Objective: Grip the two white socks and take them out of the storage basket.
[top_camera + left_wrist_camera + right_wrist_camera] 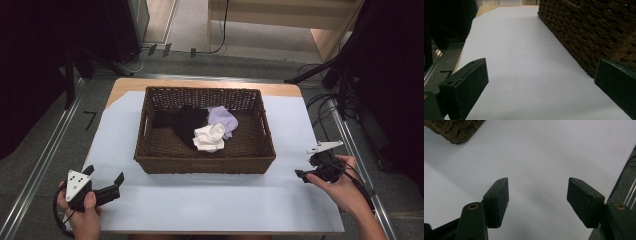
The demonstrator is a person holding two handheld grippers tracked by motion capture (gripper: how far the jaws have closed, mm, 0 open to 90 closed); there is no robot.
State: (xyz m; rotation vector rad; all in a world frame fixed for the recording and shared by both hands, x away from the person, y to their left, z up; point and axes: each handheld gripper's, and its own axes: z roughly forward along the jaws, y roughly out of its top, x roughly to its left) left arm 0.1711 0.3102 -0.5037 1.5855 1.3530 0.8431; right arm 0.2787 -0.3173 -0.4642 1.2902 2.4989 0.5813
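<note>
Seen from the high view, a person is sitting at a table covered by a pale sheet [210, 200], holding a two-jaw gripper in each hand. A dark woven basket [205, 162] is sitting mid-table, holding a white sock [210, 137], a lilac sock [222, 118] and a black garment [182, 122] bunched together toward its far side. The left gripper [105, 177] is resting near the basket's near-left corner, and the right gripper [302, 174] is hovering well to the right of the basket, both apart from the socks. In the left gripper view, the jaws are standing wide open with nothing between them, and the basket wall [594, 37] is running close beside the right-hand jaw. In the right gripper view, the right gripper [537, 195] is showing its jaws partly open and empty above bare sheet, with a basket corner [454, 130] at the upper left. Judging from this, the main risk is a jaw catching the basket's tall rim on the way in, tipping or dragging the basket. The socks are lying tangled, so a grab could lift two pieces at once; where the black garment ends is hard to tell in the shadow. Cables [330, 100] and dark stands are crowding the floor to the right.
</note>
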